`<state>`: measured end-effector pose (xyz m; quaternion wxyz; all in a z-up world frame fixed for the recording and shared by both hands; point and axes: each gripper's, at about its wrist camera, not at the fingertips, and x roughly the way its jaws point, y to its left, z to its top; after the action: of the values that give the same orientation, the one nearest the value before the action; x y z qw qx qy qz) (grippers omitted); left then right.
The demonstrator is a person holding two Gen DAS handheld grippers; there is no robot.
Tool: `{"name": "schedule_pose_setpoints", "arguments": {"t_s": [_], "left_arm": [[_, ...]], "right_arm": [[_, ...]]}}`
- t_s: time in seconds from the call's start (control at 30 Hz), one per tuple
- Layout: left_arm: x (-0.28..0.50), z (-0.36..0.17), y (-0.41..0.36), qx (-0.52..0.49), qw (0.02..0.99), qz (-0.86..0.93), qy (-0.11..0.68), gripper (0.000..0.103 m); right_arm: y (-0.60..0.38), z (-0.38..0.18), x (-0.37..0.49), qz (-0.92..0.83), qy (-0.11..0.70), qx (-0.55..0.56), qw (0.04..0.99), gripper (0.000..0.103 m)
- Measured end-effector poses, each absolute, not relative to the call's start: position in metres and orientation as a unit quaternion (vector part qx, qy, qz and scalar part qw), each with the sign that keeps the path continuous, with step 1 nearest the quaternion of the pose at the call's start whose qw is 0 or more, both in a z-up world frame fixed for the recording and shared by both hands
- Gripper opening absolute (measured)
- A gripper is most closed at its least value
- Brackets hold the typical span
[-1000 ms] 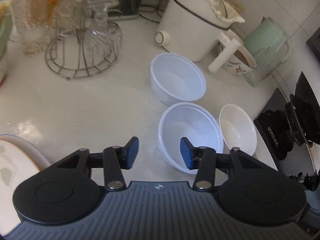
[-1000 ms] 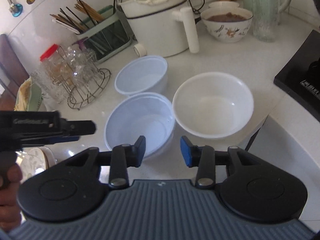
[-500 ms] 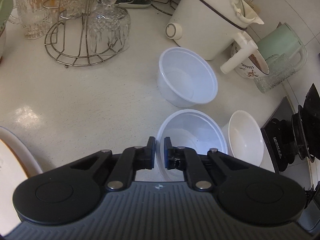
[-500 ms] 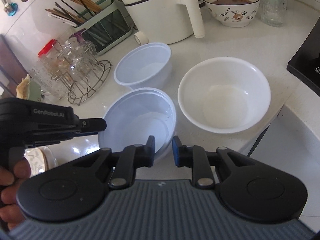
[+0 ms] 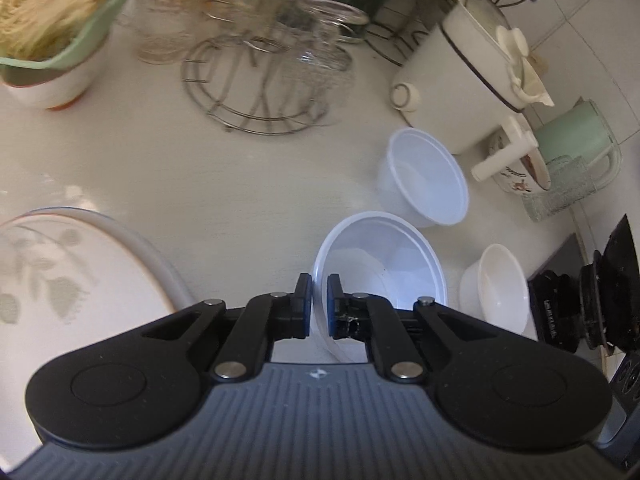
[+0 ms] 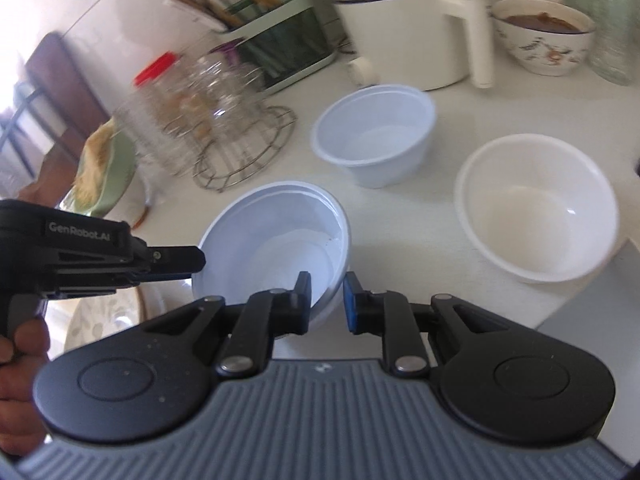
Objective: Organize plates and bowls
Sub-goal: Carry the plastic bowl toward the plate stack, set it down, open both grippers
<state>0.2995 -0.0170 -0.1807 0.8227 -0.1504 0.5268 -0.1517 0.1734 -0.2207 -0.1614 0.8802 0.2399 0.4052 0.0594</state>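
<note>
My left gripper [image 5: 319, 300] is shut on the rim of a translucent white plastic bowl [image 5: 384, 264] and holds it tilted above the counter. In the right wrist view this bowl [image 6: 276, 244] is gripped by the left gripper [image 6: 192, 262] on its left rim, and my right gripper [image 6: 327, 300] is shut on its near rim. A second plastic bowl [image 5: 424, 176] [image 6: 374, 140] stands behind it. A white ceramic bowl [image 5: 500, 284] [image 6: 536, 204] stands to the right. A leaf-patterned plate [image 5: 52, 280] lies at the left.
A wire rack with glasses [image 5: 264, 80] [image 6: 236, 128], a white cooker [image 5: 460, 80] [image 6: 400, 32], a patterned bowl with food [image 6: 544, 36], a green jug [image 5: 576, 136], a green bowl of noodles [image 5: 52, 32] and a chopstick holder [image 6: 276, 40] stand behind. A black stove [image 5: 592, 300] is at the right.
Both grippers have lifted the plastic bowl off the counter, tilted it and carried it leftward. The views have shifted left, so the plate and noodle bowl show more.
</note>
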Motion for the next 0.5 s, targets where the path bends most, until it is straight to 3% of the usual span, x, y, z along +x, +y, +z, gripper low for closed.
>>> {"name": "schedule_pose_setpoints", "arguments": {"t_s": [0.5], "left_arm": [[0.297, -0.19, 0.001, -0.108, 0.82, -0.134, 0.546, 0.01]], "right_arm": [[-0.191, -0.166, 0.185, 0.076, 0.426, 0.227, 0.872, 0.022]]}}
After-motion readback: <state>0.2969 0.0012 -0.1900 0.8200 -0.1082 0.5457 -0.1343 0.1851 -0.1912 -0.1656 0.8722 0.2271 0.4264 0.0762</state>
